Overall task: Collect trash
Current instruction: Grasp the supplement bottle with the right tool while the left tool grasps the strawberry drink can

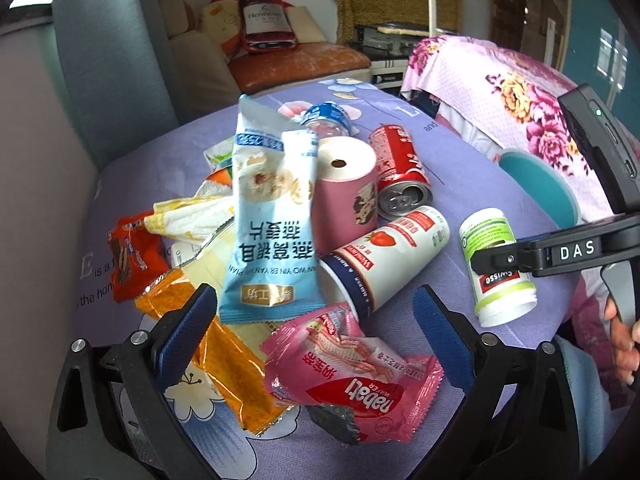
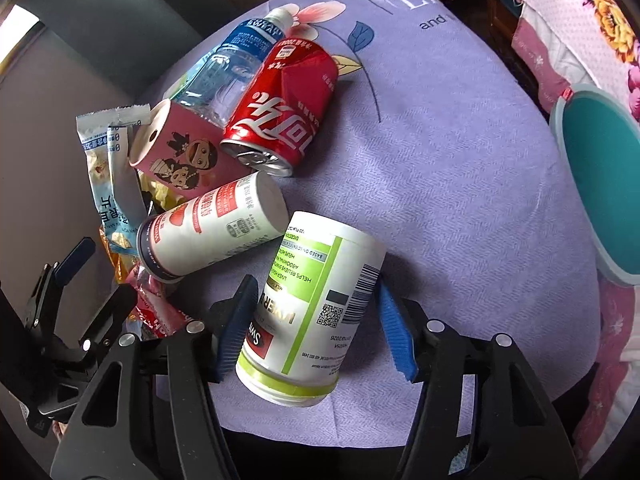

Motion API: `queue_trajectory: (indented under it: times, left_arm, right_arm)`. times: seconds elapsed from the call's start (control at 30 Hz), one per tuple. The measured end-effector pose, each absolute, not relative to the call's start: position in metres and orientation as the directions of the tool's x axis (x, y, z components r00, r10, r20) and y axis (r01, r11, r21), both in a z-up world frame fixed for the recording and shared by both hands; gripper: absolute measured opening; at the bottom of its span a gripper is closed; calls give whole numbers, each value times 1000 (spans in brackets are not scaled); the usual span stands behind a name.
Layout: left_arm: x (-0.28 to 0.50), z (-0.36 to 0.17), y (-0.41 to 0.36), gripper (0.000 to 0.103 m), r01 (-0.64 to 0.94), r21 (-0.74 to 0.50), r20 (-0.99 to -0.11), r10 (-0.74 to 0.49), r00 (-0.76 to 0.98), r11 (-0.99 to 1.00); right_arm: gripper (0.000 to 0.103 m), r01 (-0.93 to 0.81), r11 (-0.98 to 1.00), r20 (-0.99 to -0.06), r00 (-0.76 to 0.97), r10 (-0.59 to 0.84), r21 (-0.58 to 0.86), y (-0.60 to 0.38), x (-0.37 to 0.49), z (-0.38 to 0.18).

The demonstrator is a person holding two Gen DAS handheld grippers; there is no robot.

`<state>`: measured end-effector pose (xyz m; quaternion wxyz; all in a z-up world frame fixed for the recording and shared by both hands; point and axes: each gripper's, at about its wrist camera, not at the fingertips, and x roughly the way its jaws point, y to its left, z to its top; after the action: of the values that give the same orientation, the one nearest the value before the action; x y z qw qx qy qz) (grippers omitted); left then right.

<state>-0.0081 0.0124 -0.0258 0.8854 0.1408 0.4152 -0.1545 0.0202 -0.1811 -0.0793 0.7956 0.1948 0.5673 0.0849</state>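
Near the table's (image 2: 440, 152) right-hand edge, the right gripper (image 2: 314, 326) straddles a white-and-green supplement bottle (image 2: 316, 300) lying on its side, open mouth toward the camera. One blue pad (image 2: 236, 328) lies against the bottle's side; the other stands just clear, so the grip is judged not yet complete. To do the step well, close evenly across the bottle's middle, keep the pads square to its round wall so it cannot roll out, then lift straight before carrying it toward the teal bin (image 2: 600, 184) at the table's right edge. The left gripper (image 1: 314, 336) hangs spread wide over the wrapper heap at the near left edge, holding nothing.

Legible writing: "Swisse" and "HELPS RELIEVE" on the bottle; "nabati WAFER" on the pink wrapper (image 1: 356, 376); Coca-Cola's Chinese script on the red can (image 2: 280, 112); "SWEAT" on the clear plastic bottle (image 2: 236, 64); "DAS" on the right gripper's body.
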Motion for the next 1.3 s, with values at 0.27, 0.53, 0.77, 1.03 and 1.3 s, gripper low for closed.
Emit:
queue_trajectory:
  times: [0.27,0.53,0.77,1.03,1.3]
  left_arm:
    - [18,-42,-48,67,558,280,-824,-103,557,781]
    - [27,-65,-64,69,608,278,-865,-82,496,743]
    - [26,-66,-82,63,675,228,-901,-112,420,701]
    - [44,-82,-92,56,682,239,-920,-63,386,691]
    - [47,-32,-102,51,615,77,-908,-200,369,785]
  right_arm:
    - [57,177,891,-861,389,327,418,-228,11,-78]
    - [57,198,878,-849,412,329,437,-252,6,-85]
    - [57,192,884,-844,436,313,427,-264,6,-86]
    - [57,178,877,-830,447,332,447,-272,5,-87]
    - [53,169,846,-784,499,369,506,-295,7,-79]
